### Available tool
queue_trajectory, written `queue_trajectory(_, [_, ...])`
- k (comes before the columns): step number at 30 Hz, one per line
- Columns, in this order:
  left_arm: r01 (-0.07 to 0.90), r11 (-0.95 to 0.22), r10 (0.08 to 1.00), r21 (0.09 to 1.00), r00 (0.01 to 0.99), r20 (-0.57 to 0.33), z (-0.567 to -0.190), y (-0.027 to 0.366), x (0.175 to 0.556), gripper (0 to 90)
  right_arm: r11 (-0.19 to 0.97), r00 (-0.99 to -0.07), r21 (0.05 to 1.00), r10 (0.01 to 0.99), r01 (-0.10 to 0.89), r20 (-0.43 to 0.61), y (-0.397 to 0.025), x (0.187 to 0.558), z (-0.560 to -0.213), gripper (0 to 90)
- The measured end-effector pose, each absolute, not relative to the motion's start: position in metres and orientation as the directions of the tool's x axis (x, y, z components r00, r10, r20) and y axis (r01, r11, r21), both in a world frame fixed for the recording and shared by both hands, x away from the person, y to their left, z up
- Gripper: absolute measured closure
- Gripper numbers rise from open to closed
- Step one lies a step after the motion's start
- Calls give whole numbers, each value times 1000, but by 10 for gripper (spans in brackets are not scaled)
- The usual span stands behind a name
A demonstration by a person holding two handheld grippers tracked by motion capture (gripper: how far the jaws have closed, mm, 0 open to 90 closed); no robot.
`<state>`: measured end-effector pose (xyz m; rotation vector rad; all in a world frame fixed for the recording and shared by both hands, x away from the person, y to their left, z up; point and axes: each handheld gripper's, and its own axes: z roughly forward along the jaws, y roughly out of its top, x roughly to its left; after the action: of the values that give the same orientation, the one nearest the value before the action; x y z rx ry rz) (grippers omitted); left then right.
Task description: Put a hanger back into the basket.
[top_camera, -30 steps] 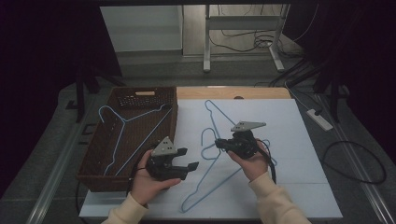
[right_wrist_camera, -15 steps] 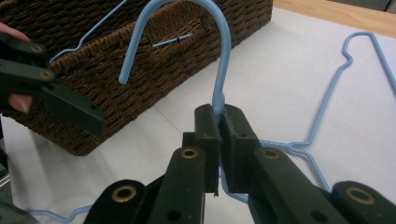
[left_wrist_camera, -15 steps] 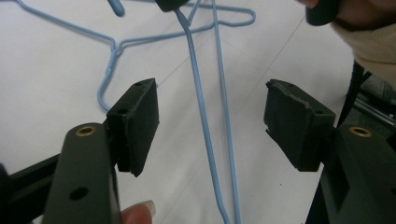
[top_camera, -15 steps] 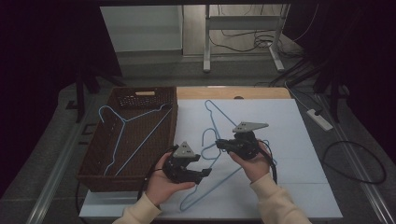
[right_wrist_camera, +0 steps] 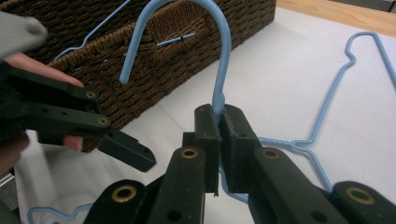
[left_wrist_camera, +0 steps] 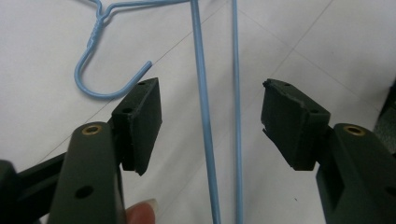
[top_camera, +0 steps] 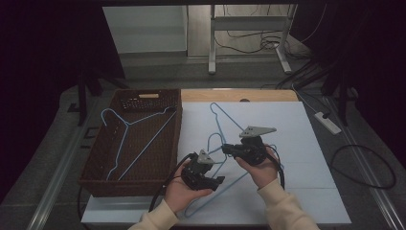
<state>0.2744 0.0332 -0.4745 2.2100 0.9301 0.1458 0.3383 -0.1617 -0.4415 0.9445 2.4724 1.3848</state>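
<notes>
1. Dim room, dark all round, with a white sheet (top_camera: 297, 143) spread over the table top and a strip of bare wood (top_camera: 239, 95) along its far edge.
2. Right gripper (right_wrist_camera: 219, 126) has its jaws clamped tight on the neck of a blue wire hanger (right_wrist_camera: 219, 56), just below the hook; the hook arches up and over above the pads (its tip points back down toward the basket).
3. From the high view, the right gripper (top_camera: 229, 150) sits near the middle of the sheet with its jaws pointing left, and the held hanger (top_camera: 229, 184) runs from there down toward the near edge.
4. Left gripper (left_wrist_camera: 210, 121) stands with its jaws spread wide, nothing between the pads but two blue wires (left_wrist_camera: 204, 116) that pass through the gap without touching either pad.
5. Just beyond its left pad lies a blue hook (left_wrist_camera: 100, 81), flat on the sheet.
6. A second blue hanger (top_camera: 216, 117) lies on the sheet farther back.
7. Left of the sheet stands a brown woven basket (top_camera: 103, 179), touching the sheet's edge, with another blue hanger (top_camera: 125, 143) lying across its inside.
8. Off the right side, a white power strip (top_camera: 327, 122) rests on the floor.
</notes>
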Motion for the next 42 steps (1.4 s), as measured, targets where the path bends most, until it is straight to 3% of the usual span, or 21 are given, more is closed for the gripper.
queue_trajectory(4, [584, -486, 659, 651, 734, -167, -479, 31, 277, 445, 372, -791, 814, 590, 446, 164, -162, 338, -442, 865])
queue_trajectory(12, [598, -490, 634, 635, 744, -211, -487, 33, 281, 832, 367, -795, 819, 583, 442, 167, -164, 336, -441, 863])
queue_trajectory(17, [601, -471, 636, 646, 739, -224, -486, 34, 280, 852, 356, -797, 828, 580, 432, 167, -168, 334, -441, 848])
queue_trajectory(20, [595, -462, 630, 658, 742, -229, -484, 34, 278, 857, 343, -801, 845, 578, 411, 155, -173, 330, -438, 702])
queue_trajectory(27, [587, -424, 613, 690, 747, -257, -478, 38, 275, 859, 276, -783, 884, 604, 379, 147, -199, 315, -435, 488])
queue_trajectory(42, [557, -361, 575, 748, 765, -292, -455, 43, 266, 861, 253, -713, 903, 696, 348, 80, -273, 288, -451, 405])
